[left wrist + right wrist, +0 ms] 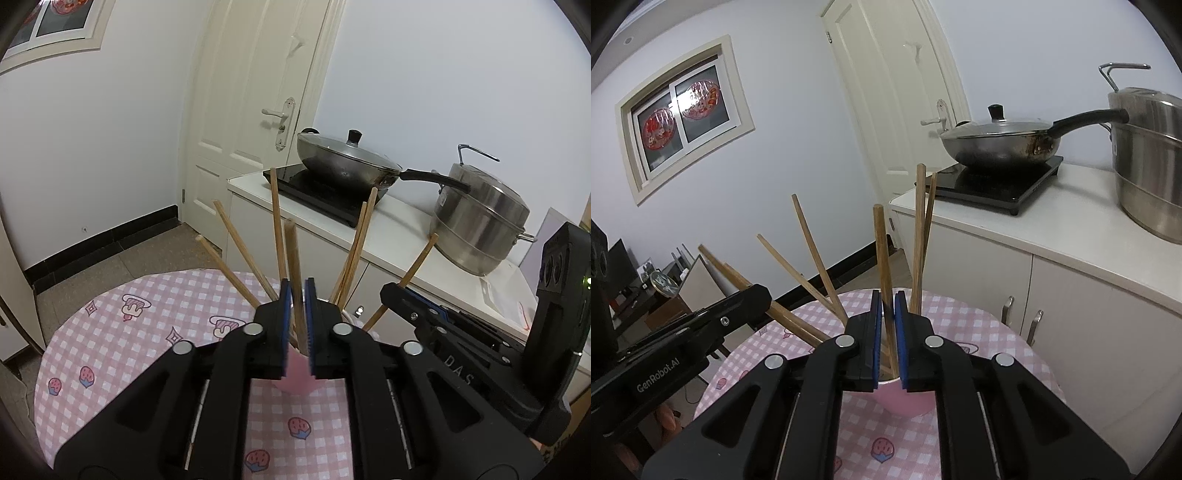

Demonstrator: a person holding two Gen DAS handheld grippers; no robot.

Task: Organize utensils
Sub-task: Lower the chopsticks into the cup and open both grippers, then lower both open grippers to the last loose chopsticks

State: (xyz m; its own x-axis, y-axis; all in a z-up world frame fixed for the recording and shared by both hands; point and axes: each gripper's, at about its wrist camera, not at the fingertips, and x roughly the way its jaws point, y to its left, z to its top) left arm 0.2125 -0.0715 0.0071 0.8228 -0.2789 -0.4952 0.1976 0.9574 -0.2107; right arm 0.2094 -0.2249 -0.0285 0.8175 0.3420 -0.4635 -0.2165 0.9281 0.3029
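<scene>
Pink cup (905,400): stood on the table (979,325) near its far edge, to keep the chopsticks upright.
Chopsticks: fanned out, leaning on the cup rim.
Left hand-held gripper (298,325): slightly parted around one chopstick (295,273); pads seemed loose.
Right hand-held gripper (887,332): narrow gap around another chopstick (882,258), probably releasing it.

Eight wooden chopsticks (293,266) in one pink cup (905,398); one lidded wok (343,158), one steel steamer pot (480,221), two tools (297,325).
</scene>
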